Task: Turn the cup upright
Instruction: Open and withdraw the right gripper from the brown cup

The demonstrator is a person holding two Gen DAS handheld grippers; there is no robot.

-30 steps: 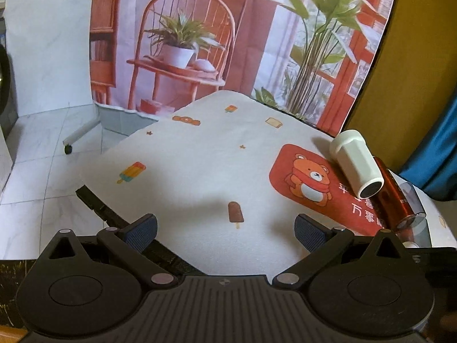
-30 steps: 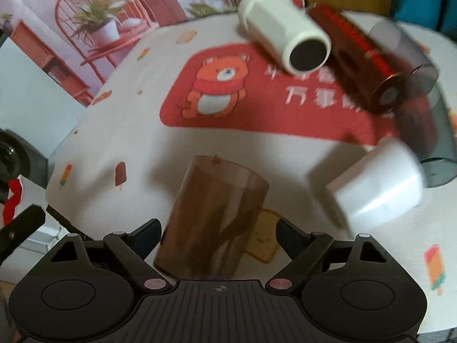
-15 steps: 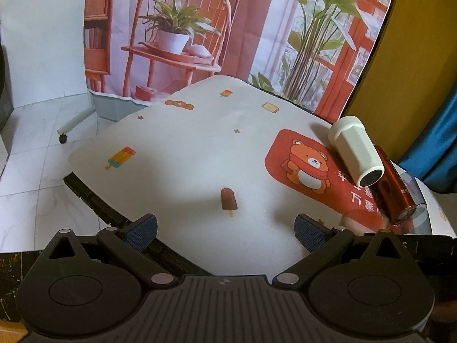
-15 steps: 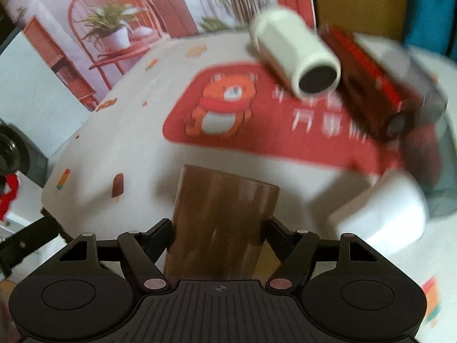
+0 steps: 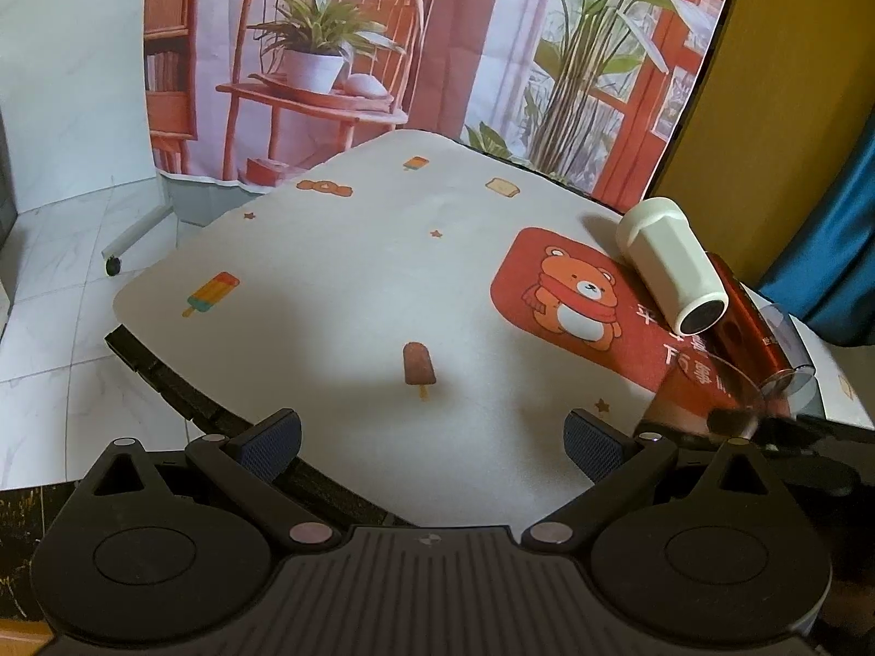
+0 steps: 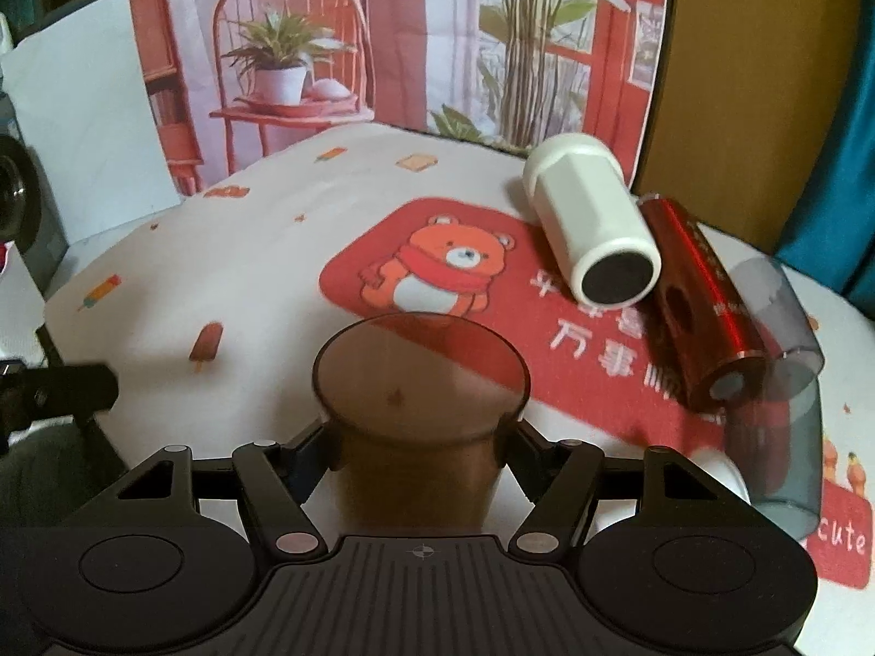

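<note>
My right gripper (image 6: 418, 451) is shut on a translucent brown cup (image 6: 421, 382) and holds it off the table, its flat round end facing away from me. The same cup (image 5: 705, 399) shows at the right edge of the left wrist view, with the right gripper's finger (image 5: 733, 420) against it. My left gripper (image 5: 432, 440) is open and empty above the near left part of the table, apart from the cup.
A white cup (image 6: 593, 232), a red cup (image 6: 705, 300) and a grey translucent cup (image 6: 782, 382) lie on their sides at the right. A white object (image 6: 722, 470) lies partly hidden behind the gripper. The red bear mat (image 6: 437, 268) covers the table's right half.
My right gripper closed on the brown cup, lifted it and tipped it so its flat end faces away. The left gripper drew back a little and stayed open.
</note>
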